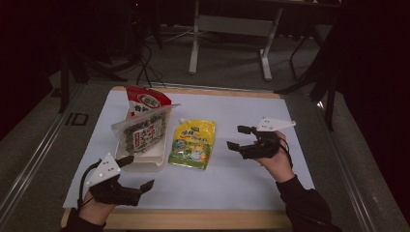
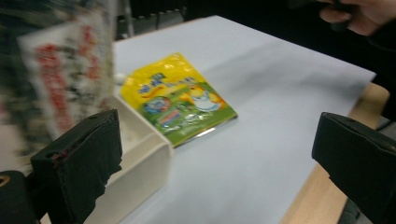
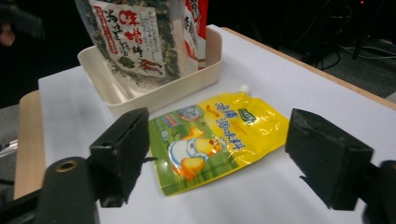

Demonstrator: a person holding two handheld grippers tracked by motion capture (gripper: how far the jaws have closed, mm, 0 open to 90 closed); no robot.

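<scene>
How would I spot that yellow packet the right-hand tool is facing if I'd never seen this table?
Find the white sheet covering the table, then the cream tray at its left holding two upright bags. The pouch lies flat on the sheet just right of that tray. It alone is yellow and green, with a small white spout at its top corner.

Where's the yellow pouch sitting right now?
In the high view the yellow pouch lies flat mid-table on the white sheet, just right of the white tray and left of the open right gripper.
</scene>
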